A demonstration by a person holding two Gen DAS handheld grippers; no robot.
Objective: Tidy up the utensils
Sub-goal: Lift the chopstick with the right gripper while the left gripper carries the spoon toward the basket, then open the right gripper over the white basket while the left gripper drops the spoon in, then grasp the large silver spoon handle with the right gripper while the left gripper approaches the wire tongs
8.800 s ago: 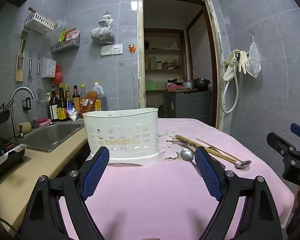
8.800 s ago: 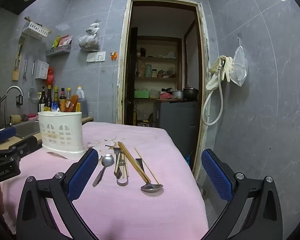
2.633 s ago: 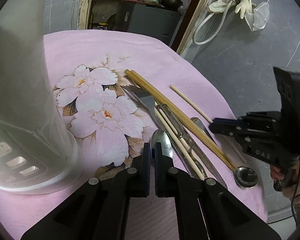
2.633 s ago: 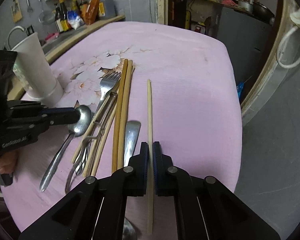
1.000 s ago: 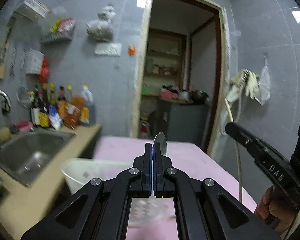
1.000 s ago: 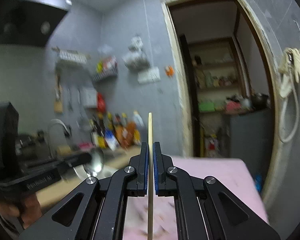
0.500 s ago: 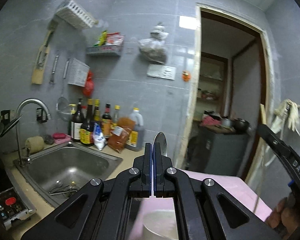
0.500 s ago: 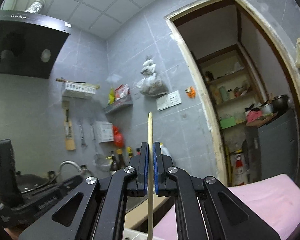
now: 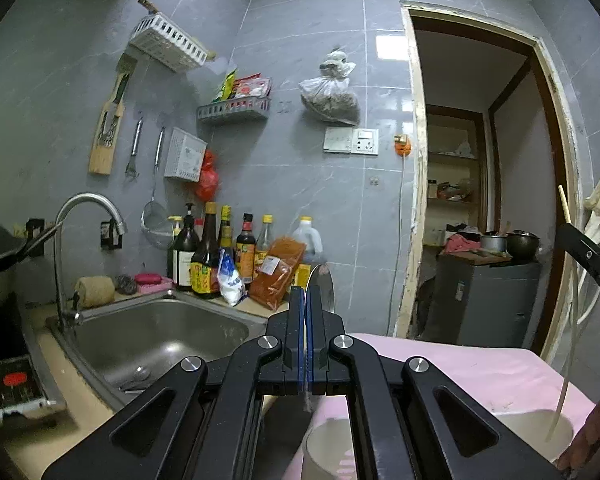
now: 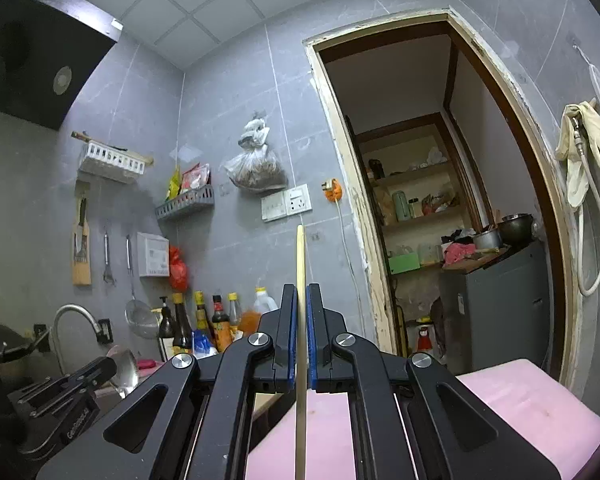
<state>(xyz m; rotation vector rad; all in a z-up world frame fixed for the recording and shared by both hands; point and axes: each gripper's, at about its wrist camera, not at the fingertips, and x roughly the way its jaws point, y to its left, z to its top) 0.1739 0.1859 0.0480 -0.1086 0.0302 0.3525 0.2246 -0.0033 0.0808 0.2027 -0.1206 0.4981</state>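
Dim, sharp, fisheye-warped, black-vignetted corners

sauce bottles (image 9: 220, 256) beside steel sink (image 9: 152, 336)

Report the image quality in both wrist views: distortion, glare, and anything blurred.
Left wrist view: heavy fisheye bowing of the door frame, a bright light reflection on the wall tile, and the white holder soft at the bottom edge. Right wrist view: the same bowing, dark vignetted corners, chopstick sharp between the pads.
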